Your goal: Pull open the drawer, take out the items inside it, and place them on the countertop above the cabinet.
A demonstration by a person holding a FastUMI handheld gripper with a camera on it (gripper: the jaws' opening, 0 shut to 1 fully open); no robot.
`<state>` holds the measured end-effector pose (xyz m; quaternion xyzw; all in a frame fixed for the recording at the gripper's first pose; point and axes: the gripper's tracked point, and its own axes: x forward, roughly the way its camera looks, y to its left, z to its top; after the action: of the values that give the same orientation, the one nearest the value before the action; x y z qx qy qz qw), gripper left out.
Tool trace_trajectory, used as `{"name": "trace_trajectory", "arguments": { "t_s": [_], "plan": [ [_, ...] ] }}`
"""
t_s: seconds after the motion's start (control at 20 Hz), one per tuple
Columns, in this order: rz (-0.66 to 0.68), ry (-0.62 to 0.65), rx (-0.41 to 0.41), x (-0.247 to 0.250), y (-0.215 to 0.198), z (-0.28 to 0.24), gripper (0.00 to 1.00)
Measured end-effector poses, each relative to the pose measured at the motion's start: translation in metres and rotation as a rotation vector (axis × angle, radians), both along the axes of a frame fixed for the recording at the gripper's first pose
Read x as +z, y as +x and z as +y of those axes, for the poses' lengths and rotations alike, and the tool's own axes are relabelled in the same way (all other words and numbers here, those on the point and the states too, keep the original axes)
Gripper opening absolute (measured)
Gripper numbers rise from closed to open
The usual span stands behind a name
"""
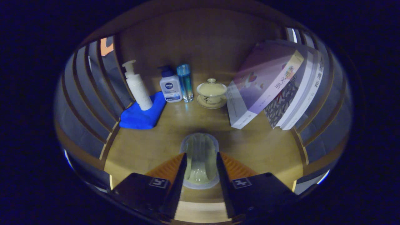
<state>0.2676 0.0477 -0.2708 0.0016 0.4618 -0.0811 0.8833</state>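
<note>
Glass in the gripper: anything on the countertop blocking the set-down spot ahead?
Nothing visible does. The gripper is shut on the glass over bare countertop. The blue cloth, lidded teacup and leaning books all sit farther back.

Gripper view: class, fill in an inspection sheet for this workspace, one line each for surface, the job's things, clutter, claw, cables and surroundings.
Surface: brown wooden countertop, dimly lit.
Job's things: clear ribbed glass cup between the claw's fingers, over the countertop.
Clutter: white pump bottle standing on a folded blue cloth; white lotion bottle with blue cap beside a slim blue clear bottle; cream lidded ceramic teacup on a saucer; leaning row of paperback books.
Claw: claw shut on the cup, a finger at each side.
Cables: nothing seen.
Surroundings: wooden back panel; slatted side walls.
</note>
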Motion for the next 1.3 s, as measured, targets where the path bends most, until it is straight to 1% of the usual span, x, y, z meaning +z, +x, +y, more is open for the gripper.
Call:
{"name": "trace_trajectory", "arguments": {
  "t_s": [0.1, 0.2, 0.3, 0.45, 0.5, 0.65, 0.85, 0.95, 1.1, 1.3],
  "plan": [
    [-0.042, -0.027, 0.030, 0.020, -0.009, 0.004, 0.76],
    [-0.070, -0.026, 0.055, 0.036, -0.024, 0.014, 0.78],
    [-0.092, -0.024, 0.082, 0.048, -0.043, 0.022, 0.82],
    [-0.126, -0.003, 0.115, 0.061, -0.075, 0.036, 0.85],
    [-0.127, 0.017, 0.128, 0.062, -0.088, 0.043, 0.88],
    [-0.152, 0.069, 0.144, 0.066, -0.121, 0.052, 0.89],
    [-0.163, 0.117, 0.151, 0.059, -0.164, 0.057, 0.89],
    [-0.181, 0.115, 0.145, 0.055, -0.183, 0.055, 0.88],
    [-0.203, 0.113, 0.160, 0.045, -0.211, 0.059, 0.89],
    [-0.232, 0.112, 0.164, 0.025, -0.246, 0.065, 0.88]
  ]
}}
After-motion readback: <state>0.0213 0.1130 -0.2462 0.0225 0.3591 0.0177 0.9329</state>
